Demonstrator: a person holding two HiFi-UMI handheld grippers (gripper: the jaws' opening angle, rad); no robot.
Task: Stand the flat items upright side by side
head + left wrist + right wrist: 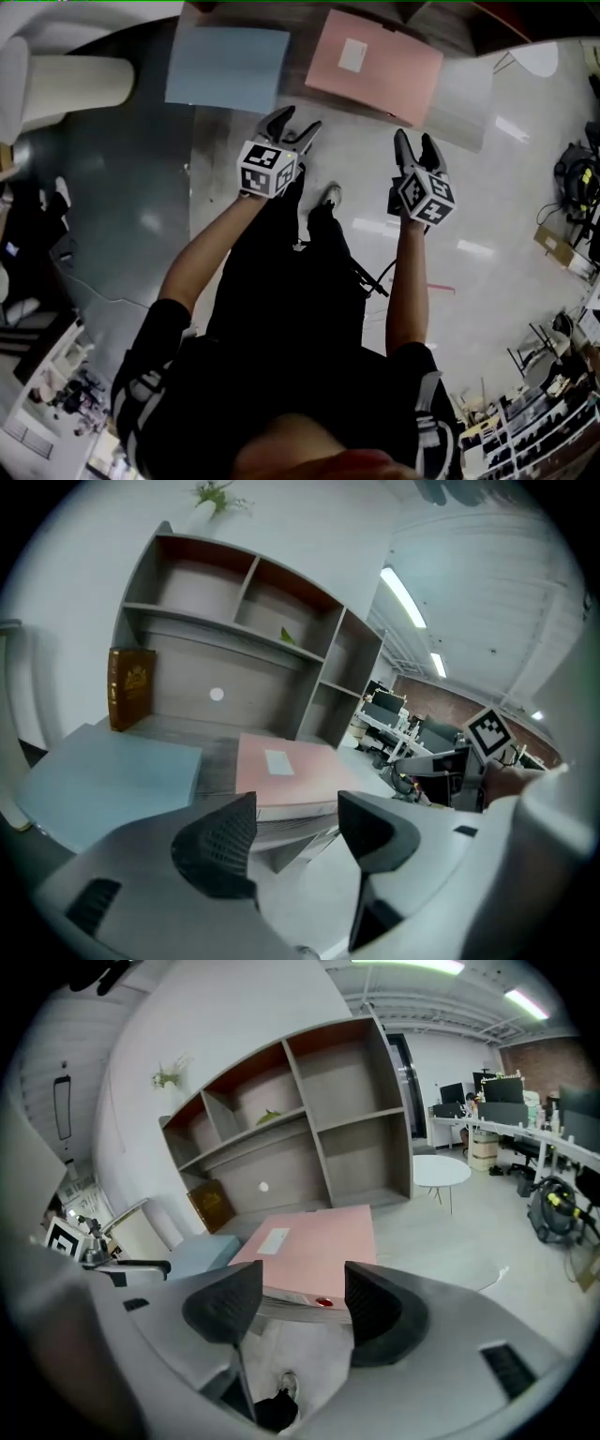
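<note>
Both empty, jaws well apart: left gripper (pixel 298 119) and right gripper (pixel 414 141) hover just short of the desk (pixel 217 745), where the pink folder (pixel 375 66) and blue folder (pixel 228 67) lie flat, apart (brown book (pixel 131 686) stands upright behind).

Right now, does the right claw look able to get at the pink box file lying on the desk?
Probably yes. The right claw is open and empty, pointed straight at the near edge of the pink box file, with nothing between them.
</note>
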